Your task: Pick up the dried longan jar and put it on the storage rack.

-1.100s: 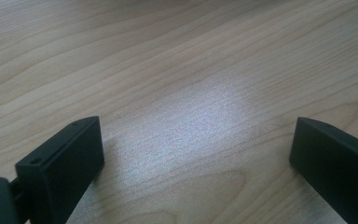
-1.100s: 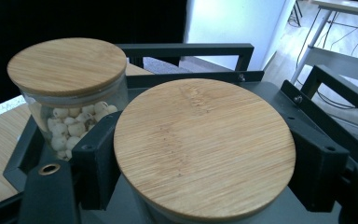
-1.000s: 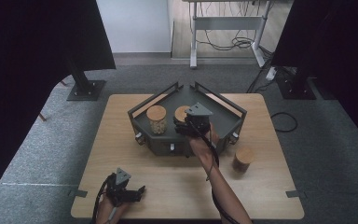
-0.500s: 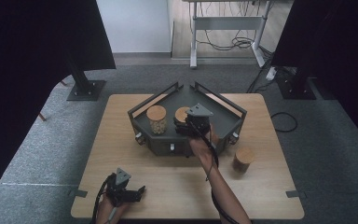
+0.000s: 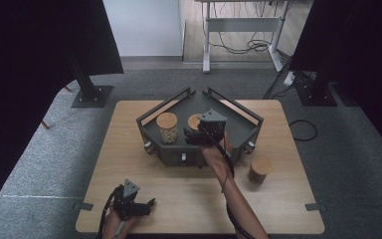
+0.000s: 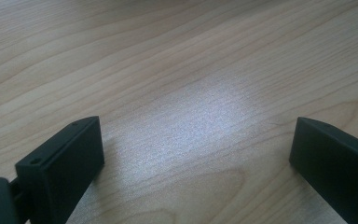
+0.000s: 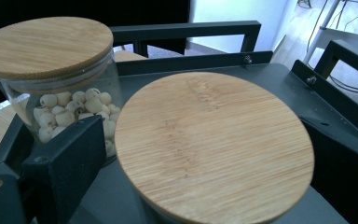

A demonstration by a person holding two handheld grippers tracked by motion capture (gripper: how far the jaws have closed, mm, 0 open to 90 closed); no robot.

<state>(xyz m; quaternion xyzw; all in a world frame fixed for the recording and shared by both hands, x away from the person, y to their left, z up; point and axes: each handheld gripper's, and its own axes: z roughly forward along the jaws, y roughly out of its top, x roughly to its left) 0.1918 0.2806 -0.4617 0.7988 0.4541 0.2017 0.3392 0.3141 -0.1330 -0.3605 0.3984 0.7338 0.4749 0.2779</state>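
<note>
The right gripper [image 5: 195, 135] hovers inside the dark grey angular metal tray [image 5: 243, 130] at the far middle of the light wooden table [image 5: 129, 149]. Its jaws have just been opening and now stand wide, one on each side of a round glass jar with a flat bamboo lid [image 7: 214, 144]. In the right gripper view the lid sits between the two black jaws, with a gap showing at the left jaw; the right jaw is mostly out of frame, so contact there cannot be told. The jar stands upright on the tray floor, and nothing is clamped.

Just beside it, to its left in the high view, stands a second bamboo-lidded glass jar filled with pale round seeds [image 5: 167, 127], also upright in the tray; whether the two jars touch cannot be told.

A third, brownish jar with a bamboo lid [image 5: 259, 171] stands on the table outside the tray, near its right front corner.

The left gripper [image 5: 149, 205] rests low at the near left edge of the table, well apart from the tray. In the left gripper view its jaws are spread wide over bare wood grain, holding and touching nothing.
</note>
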